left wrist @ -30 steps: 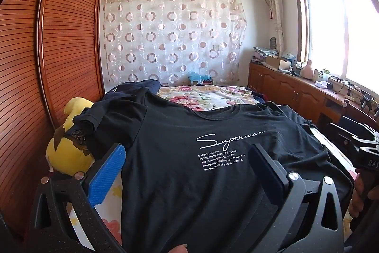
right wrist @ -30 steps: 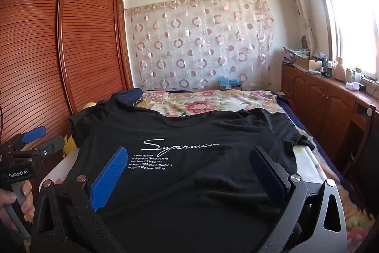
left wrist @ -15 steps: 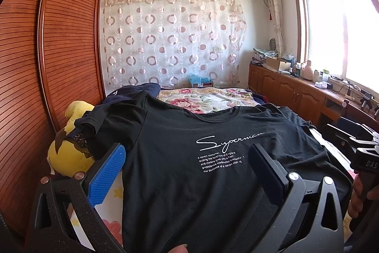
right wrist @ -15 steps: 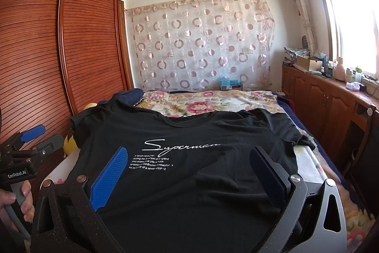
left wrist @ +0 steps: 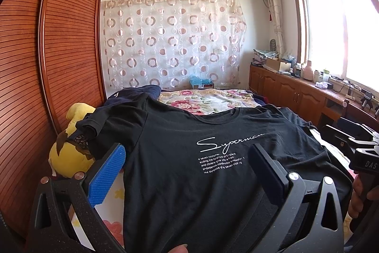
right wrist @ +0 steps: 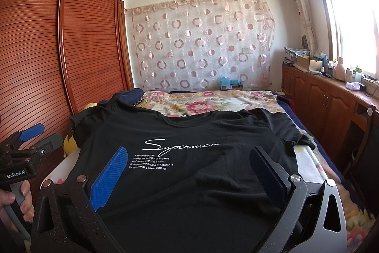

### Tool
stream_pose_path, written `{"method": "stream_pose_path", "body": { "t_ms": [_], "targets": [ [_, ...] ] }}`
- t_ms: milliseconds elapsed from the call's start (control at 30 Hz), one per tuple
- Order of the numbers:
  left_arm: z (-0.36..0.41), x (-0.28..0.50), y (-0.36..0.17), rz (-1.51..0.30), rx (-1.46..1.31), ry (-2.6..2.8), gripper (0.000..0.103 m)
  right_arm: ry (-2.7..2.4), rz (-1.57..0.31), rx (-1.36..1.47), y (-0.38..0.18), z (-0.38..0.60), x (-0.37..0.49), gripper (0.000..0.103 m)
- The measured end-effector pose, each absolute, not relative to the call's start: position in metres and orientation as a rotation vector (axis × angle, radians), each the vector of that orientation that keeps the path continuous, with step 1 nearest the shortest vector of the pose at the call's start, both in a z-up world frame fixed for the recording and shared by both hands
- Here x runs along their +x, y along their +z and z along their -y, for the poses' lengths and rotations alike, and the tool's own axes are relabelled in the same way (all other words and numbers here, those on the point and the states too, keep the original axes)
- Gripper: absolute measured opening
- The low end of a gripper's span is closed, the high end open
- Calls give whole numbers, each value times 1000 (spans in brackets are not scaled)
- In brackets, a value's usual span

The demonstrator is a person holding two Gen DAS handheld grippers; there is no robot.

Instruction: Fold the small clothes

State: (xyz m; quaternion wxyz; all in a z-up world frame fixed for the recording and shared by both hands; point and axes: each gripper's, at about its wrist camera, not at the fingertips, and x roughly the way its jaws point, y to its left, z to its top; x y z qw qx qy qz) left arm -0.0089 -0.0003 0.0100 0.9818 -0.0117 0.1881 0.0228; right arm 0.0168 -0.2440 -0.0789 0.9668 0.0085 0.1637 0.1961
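- Wardrobe doors point(left wrist: 59, 58) fill the left of the left wrist view; a yellow plush toy point(left wrist: 68, 155) is wedged low against them, and the shirt's left sleeve point(left wrist: 94, 125) is draped over it, bunched rather than flat.
- Left gripper point(left wrist: 187, 165): jaws are spread wide, nothing is held between them. It is held low over the lower-left portion of the shirt, judged to be lined up for a grasp at the side or hem.
- Black T-shirt point(left wrist: 201, 181) is laid face up across the centre of the frame on the floral bedspread point(left wrist: 203, 101), print readable and collar towards the far wall, a layout suited to folding the sides inward. No fold is seen yet.
- Right gripper point(right wrist: 189, 167): equally wide open and empty, held over the shirt's lower half; the right sleeve point(right wrist: 296, 134) lies spread at middle right.
- Cabinets point(right wrist: 319, 96) run under the window at right.
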Motion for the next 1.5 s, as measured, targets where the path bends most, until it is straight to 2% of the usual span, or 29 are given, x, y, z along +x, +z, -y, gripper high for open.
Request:
{"method": "stream_pose_path", "body": {
  "t_ms": [1500],
  "targets": [
    [4, -10, 11, -377, -22, 46, 103, 402, -337, 21, -79, 244, 16, 102]
  ]
}}
